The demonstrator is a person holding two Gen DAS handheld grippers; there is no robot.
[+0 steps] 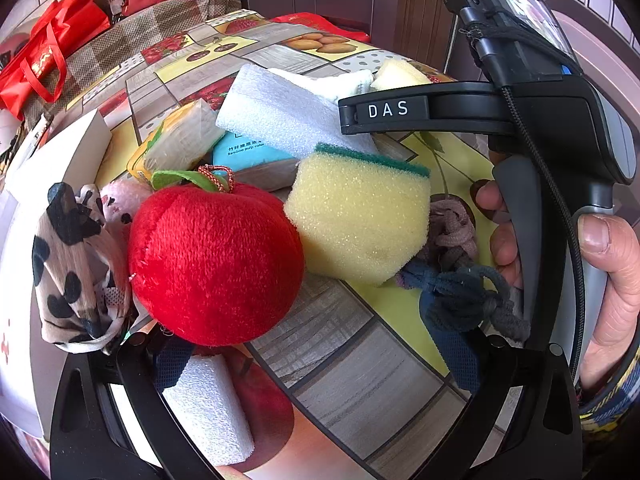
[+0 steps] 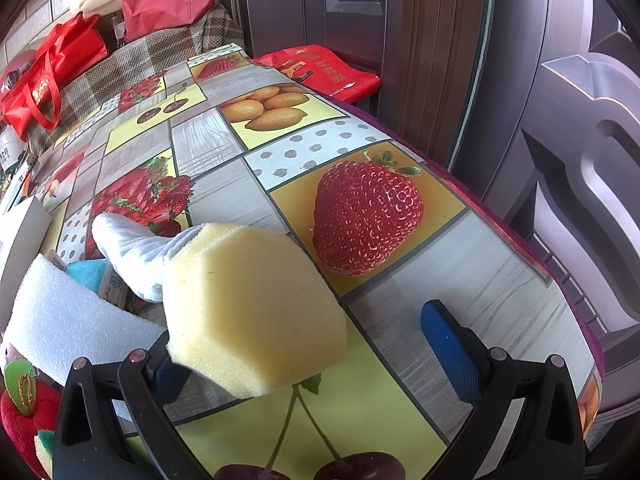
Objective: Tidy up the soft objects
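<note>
Sorting stage, pile of soft objects gathered on fruit-print bench (image 2: 472, 256). Right gripper (image 2: 316, 364) fingers spread wide, plain yellow sponge (image 2: 248, 312) lying between them, seemingly against the left finger, ungripped. Left gripper (image 1: 316, 364) fingers likewise apart, red plush apple (image 1: 212, 264) just ahead, green-backed sponge (image 1: 360, 220) right of the apple. Probable next move: closing on plain yellow sponge, gently, given its softness
</note>
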